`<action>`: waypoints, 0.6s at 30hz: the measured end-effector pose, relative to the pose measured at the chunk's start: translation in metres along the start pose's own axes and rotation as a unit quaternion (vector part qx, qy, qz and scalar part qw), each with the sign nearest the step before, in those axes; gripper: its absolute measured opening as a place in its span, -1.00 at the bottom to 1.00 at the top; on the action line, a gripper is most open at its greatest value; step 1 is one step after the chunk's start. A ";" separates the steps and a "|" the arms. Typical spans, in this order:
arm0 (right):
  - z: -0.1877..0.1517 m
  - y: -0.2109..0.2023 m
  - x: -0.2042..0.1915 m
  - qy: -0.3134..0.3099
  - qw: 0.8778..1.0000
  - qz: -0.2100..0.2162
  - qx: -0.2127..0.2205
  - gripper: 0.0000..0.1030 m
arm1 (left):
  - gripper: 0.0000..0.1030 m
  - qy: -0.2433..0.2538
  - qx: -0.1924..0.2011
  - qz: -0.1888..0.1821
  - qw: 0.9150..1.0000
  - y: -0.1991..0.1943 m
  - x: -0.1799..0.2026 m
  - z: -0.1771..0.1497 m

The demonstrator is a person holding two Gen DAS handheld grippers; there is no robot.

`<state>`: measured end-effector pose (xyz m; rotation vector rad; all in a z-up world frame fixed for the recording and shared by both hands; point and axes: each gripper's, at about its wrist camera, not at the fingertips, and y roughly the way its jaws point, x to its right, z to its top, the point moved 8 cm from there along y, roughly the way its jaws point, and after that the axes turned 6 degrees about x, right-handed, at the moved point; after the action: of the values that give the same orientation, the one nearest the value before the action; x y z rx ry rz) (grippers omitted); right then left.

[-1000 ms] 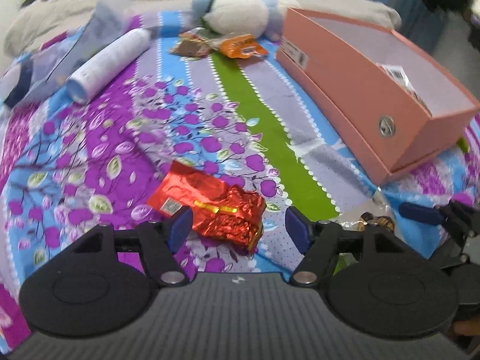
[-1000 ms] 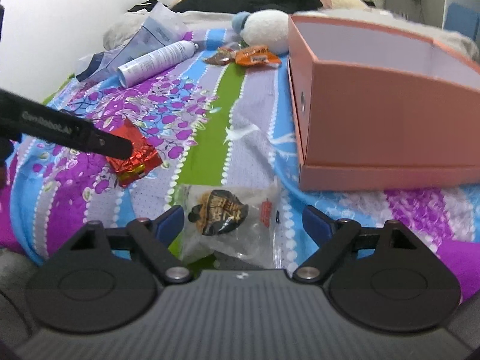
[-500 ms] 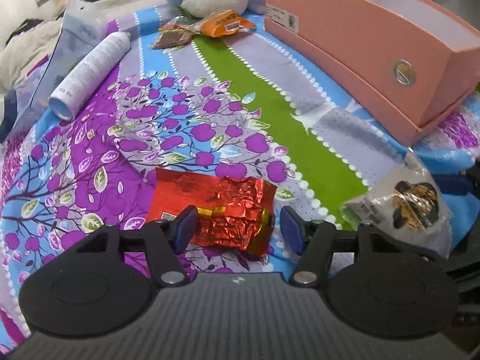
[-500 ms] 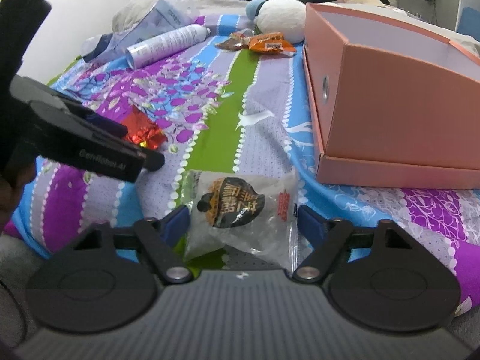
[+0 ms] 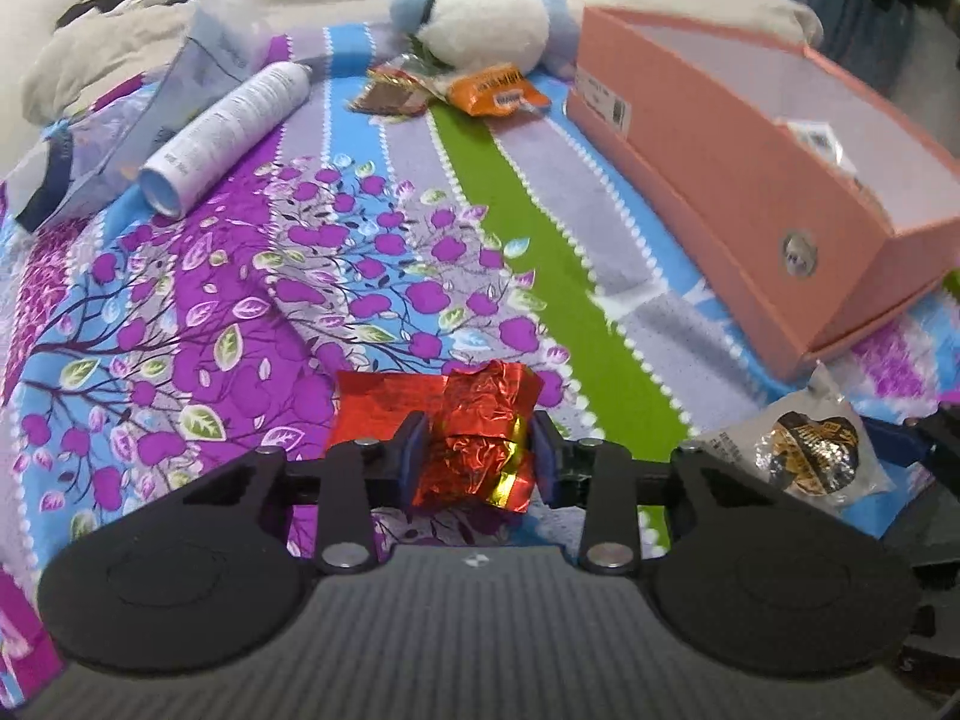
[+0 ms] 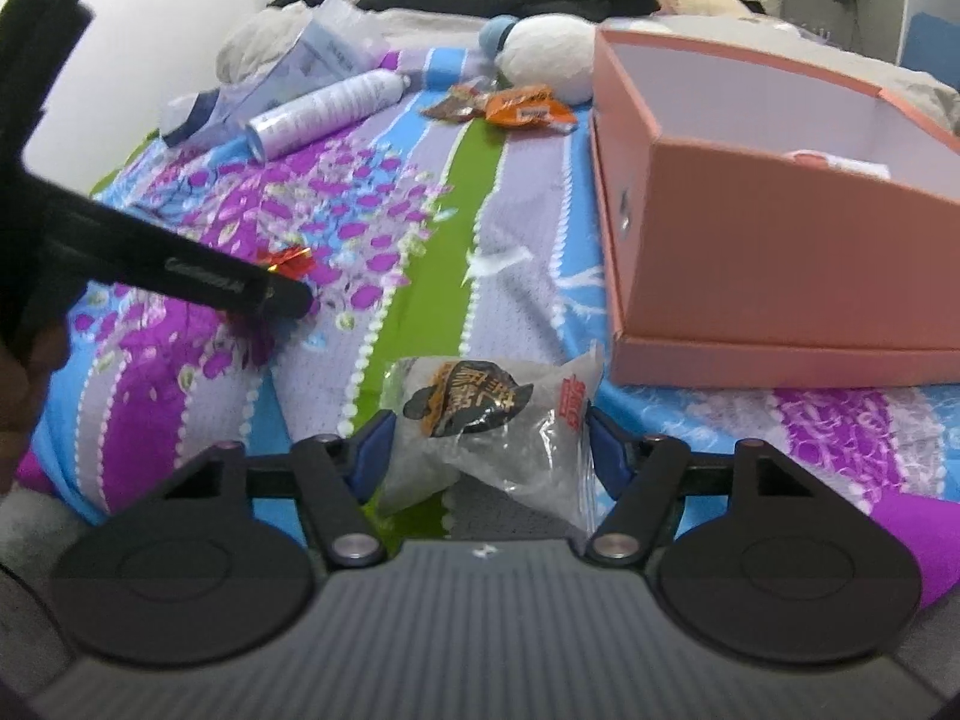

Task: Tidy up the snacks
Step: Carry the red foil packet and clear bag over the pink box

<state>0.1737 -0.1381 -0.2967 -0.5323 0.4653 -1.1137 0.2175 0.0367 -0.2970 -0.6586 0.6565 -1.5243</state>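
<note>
Red foil snack sits pinched in our left gripper, low over the bedspread. Our right gripper brackets the clear snack bag, contact uncertain. Beyond stands the pink box.

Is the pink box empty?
No. The open-topped pink box already holds at least one small packet inside; the rest of its floor is hidden.

clear snack bag: black-orange emblem, Chinese characters, unreadable | pink box: barcode sticker, illegible | orange packet: print blurred
</note>
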 end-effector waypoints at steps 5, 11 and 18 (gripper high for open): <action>0.014 -0.015 0.004 0.010 1.000 -0.005 0.016 0.34 | -0.20 -0.036 0.019 -0.010 0.999 -0.031 0.003 0.011; 0.035 -0.044 0.009 0.032 0.998 -0.010 0.046 0.34 | -0.20 -0.061 0.045 -0.029 0.997 -0.068 0.018 0.023; 0.059 -0.080 0.022 0.049 0.995 -0.030 0.085 0.33 | -0.20 -0.068 0.076 -0.058 0.993 -0.107 0.040 0.040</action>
<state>0.1603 -0.1760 -0.2028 -0.3446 0.4365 -1.2291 0.1740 0.0011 -0.1897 -0.6864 0.4012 -1.6031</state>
